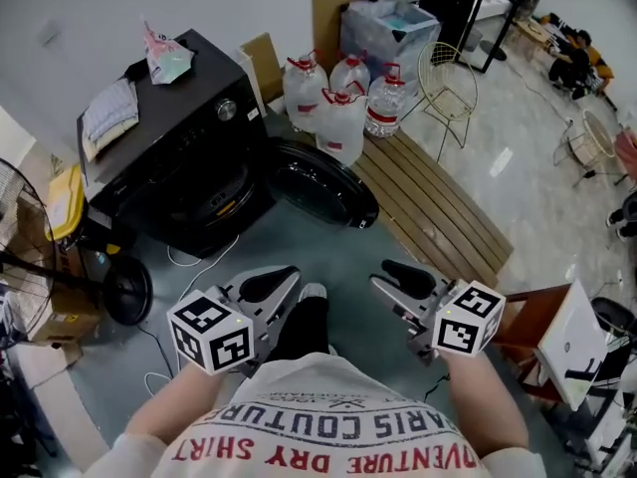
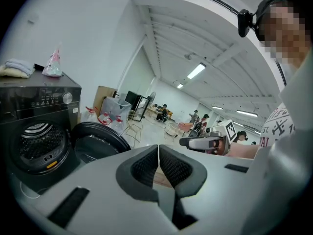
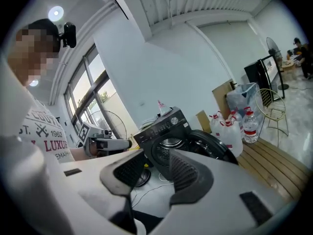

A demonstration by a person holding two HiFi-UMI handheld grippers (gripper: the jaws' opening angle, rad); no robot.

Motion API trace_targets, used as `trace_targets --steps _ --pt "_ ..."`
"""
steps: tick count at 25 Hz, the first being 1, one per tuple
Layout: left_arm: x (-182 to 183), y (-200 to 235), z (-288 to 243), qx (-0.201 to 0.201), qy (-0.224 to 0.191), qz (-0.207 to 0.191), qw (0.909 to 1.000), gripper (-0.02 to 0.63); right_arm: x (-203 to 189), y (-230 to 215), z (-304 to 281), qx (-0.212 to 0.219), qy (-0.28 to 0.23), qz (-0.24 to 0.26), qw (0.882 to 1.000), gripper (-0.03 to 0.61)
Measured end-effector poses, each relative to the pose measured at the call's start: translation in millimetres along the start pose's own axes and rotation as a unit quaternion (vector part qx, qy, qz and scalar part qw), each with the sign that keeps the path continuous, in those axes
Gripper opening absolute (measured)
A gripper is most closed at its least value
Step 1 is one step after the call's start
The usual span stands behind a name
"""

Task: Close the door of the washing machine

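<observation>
Black steel makes the washing machine [image 1: 169, 157], the biggest thing here. It stands on the floor ahead of the left gripper [image 1: 271, 285], a little to the left of its fingers. Its round door [image 1: 323, 182] hangs wide open, ahead of both pairs of fingers and well apart from them, roughly on the line between the two. The left gripper has its fingers pressed together on nothing. The right gripper [image 1: 403, 279] has its fingers spread with nothing between them (only the machine shows, far beyond the gap).

I judge the step in hand to be the approach; the closing itself is not yet begun. To do it well, one gripper should come to the outer face of the door near its free rim, far from the hinge. It should then push the door along its arc toward the drum opening until the latch holds. A flat, steady push seems better than a pinch, and the fingers should stay out of the closing gap.

By count: one machine; one low slatted wooden platform [image 1: 428, 207], ahead and right of the right fingers; one door; four water bottles [image 1: 341, 122] beyond the door; two grippers.
</observation>
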State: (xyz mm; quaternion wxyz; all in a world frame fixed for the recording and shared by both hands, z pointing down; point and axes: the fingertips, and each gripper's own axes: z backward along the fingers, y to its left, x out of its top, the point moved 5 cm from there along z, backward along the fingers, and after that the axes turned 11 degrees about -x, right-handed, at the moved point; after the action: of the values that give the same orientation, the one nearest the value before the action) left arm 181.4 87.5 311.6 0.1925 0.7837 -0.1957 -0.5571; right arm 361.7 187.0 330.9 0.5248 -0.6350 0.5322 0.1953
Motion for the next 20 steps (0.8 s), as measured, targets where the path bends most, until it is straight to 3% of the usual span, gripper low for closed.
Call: trace_targets --steps 6,11,16,20 --pt "9 48 -33 -0.005 0.024 0.018 0.9995 0.034 6 -51 -35 -0.064 0.029 0.054 0.996 0.253" --pt "20 89 -56 -0.006 0.044 0.017 0.9989 0.034 3 -99 -79 -0.089 0.088 0.115 0.985 0.282" --pt "19 134 -69 -0.008 0.070 0.027 0.9971 0.034 -10 -155 -126 -0.109 0.127 0.135 0.977 0.287" --pt "18 167 -83 0.001 0.080 0.040 0.9960 0.034 -17 -201 -160 -0.130 0.165 0.180 0.961 0.287"
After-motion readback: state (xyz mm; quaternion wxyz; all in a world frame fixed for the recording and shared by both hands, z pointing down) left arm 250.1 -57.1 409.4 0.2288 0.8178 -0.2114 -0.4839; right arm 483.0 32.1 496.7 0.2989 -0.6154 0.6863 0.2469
